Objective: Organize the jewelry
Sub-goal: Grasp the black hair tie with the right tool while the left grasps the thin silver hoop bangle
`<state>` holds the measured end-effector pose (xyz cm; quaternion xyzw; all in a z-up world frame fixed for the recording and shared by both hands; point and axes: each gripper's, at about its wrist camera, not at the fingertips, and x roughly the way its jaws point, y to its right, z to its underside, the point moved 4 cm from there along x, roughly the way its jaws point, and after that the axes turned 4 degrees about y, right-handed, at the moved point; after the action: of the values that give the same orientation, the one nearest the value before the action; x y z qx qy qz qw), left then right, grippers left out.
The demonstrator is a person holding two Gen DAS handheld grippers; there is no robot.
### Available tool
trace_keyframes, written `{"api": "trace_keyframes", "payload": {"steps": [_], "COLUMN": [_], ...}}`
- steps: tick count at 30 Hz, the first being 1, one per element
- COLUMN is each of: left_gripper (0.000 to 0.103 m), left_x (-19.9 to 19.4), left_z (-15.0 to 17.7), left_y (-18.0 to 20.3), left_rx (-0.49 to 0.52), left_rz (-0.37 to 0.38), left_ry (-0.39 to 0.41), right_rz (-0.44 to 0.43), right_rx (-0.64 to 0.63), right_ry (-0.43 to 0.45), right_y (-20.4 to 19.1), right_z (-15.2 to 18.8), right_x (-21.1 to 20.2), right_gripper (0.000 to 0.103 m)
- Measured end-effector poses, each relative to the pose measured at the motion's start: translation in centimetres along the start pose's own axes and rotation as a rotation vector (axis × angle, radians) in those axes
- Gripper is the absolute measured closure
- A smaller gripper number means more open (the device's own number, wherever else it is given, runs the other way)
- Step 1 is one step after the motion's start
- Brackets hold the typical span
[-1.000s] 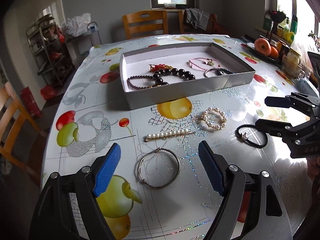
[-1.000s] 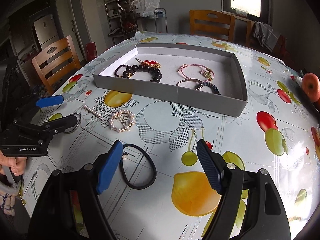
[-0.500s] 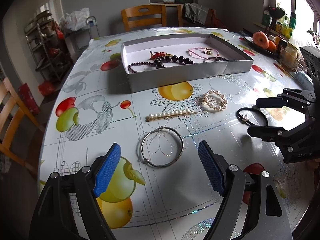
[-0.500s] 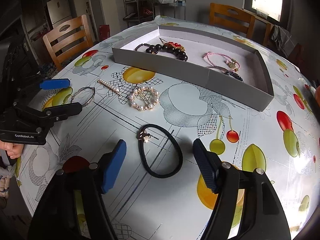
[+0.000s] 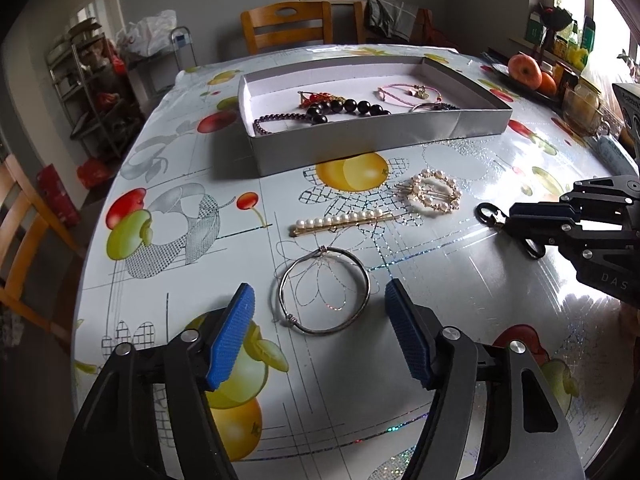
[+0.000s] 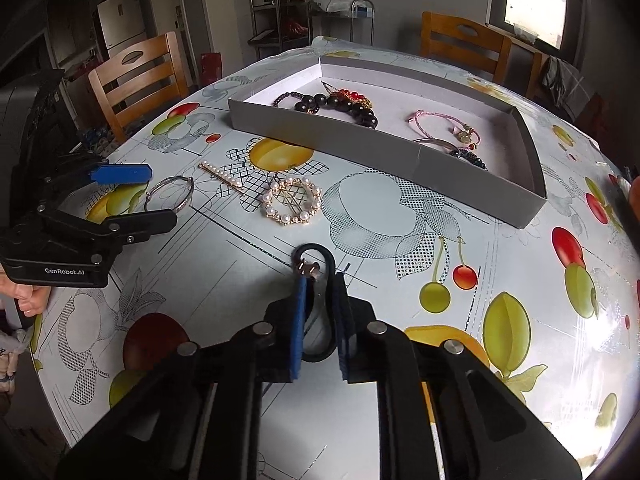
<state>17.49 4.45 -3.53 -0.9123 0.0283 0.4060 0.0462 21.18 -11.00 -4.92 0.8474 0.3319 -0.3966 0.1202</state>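
Observation:
A silver wire bangle [image 5: 367, 286] lies flat on the fruit-print tablecloth between the blue pads of my left gripper [image 5: 320, 300]. Its jaws are closing, and a gap remains on each side of the bangle. My right gripper [image 6: 320, 280] is closing on a black hair tie [image 6: 316, 248], pinching it into a narrow loop on the table. In the left wrist view the right gripper [image 5: 512, 218] sits at the right with the hair tie [image 5: 479, 212] poking out of its tips. A pearl hair pin [image 5: 340, 218] and a pearl ring clip [image 5: 436, 196] lie loose.
A shallow grey box [image 5: 380, 136] behind the loose pieces holds several bracelets and bead strings. A plate of fruit [image 5: 528, 70] and a jar [image 5: 580, 100] stand at the far right edge. Wooden chairs [image 6: 136, 76] ring the table.
The right gripper's jaws went from wide apart to pinched on the hair tie. The left gripper's pads came in closer on either side of the bangle.

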Motion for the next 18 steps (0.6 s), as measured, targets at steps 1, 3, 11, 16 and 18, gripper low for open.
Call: {"api": "trace_keyframes", "payload": {"steps": [1, 3, 11, 16, 18], "left_gripper": [0.043, 0.047, 0.054, 0.055, 0.055], "left_x": [-0.02, -0.1, -0.21, -0.46, -0.77], "left_z": [0.0, 0.06, 0.11, 0.01, -0.08], "left_y": [0.01, 0.11, 0.3, 0.24, 0.14], "left_rx": [-0.002, 0.001, 0.006, 0.0, -0.006], "left_rz": [0.006, 0.009, 0.011, 0.012, 0.012], "left_ry": [0.001, 0.004, 0.007, 0.023, 0.036], "right_rz": [-0.001, -0.004, -0.013, -0.006, -0.002], "right_rx": [0.001, 0.004, 0.028, 0.032, 0.035], "right_ry": [0.0, 0.001, 0.003, 0.005, 0.011], "right_y": [0.0, 0.03, 0.48, 0.58, 0.65], "right_z": [0.0, -0.01, 0.03, 0.05, 0.04], "right_x": [-0.01, -0.04, -0.17, -0.24, -0.34], "right_gripper": [0.095, 0.096, 0.097, 0.097, 0.097]}}
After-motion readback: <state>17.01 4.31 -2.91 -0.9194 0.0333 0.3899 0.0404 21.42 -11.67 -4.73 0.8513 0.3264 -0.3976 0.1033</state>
